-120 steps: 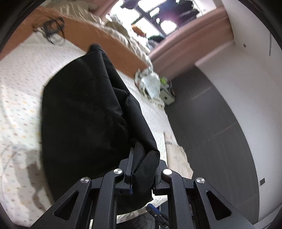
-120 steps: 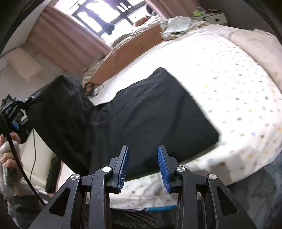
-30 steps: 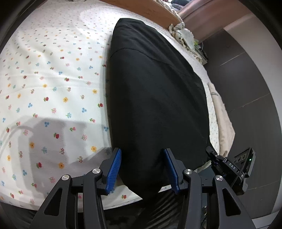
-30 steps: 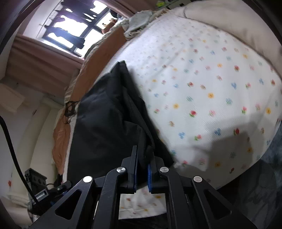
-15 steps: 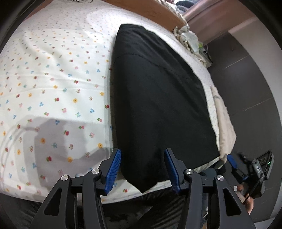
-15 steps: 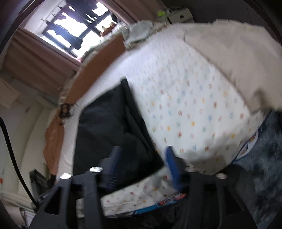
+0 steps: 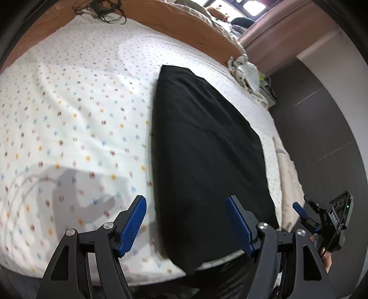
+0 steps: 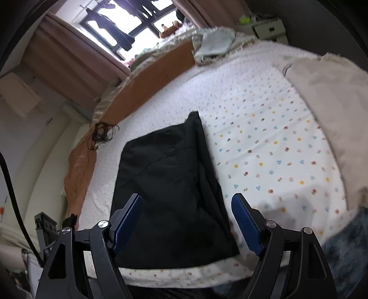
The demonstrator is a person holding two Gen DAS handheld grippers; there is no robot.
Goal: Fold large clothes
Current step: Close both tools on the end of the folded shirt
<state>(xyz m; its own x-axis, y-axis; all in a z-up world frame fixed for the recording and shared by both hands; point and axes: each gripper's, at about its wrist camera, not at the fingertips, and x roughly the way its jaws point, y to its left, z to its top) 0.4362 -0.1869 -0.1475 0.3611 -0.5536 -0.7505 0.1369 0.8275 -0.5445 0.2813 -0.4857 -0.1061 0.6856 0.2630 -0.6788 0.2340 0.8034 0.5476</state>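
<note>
Folded black fabric garment lies flat as a long rectangle on the white bed sheet with small coloured flower dots, its near end at the bed's front edge, its far end pointing toward the orange-brown headboard strip.

Left gripper, black frame with blue pads, is spread wide and its jaws are opening; nothing is pinched, and the garment's near corner only appears between the pads, lying on the bed below them.

Right gripper, same build, is also wide with jaws opening, pads clear of the cloth and the garment on the sheet beneath.

In the left view the other handheld gripper unit shows at the lower right with a hand on it.

A beige blanket lies along the right side of the bed. A tangle of dark cable sits near the headboard. A crumpled pale cloth lies at the far corner.
</note>
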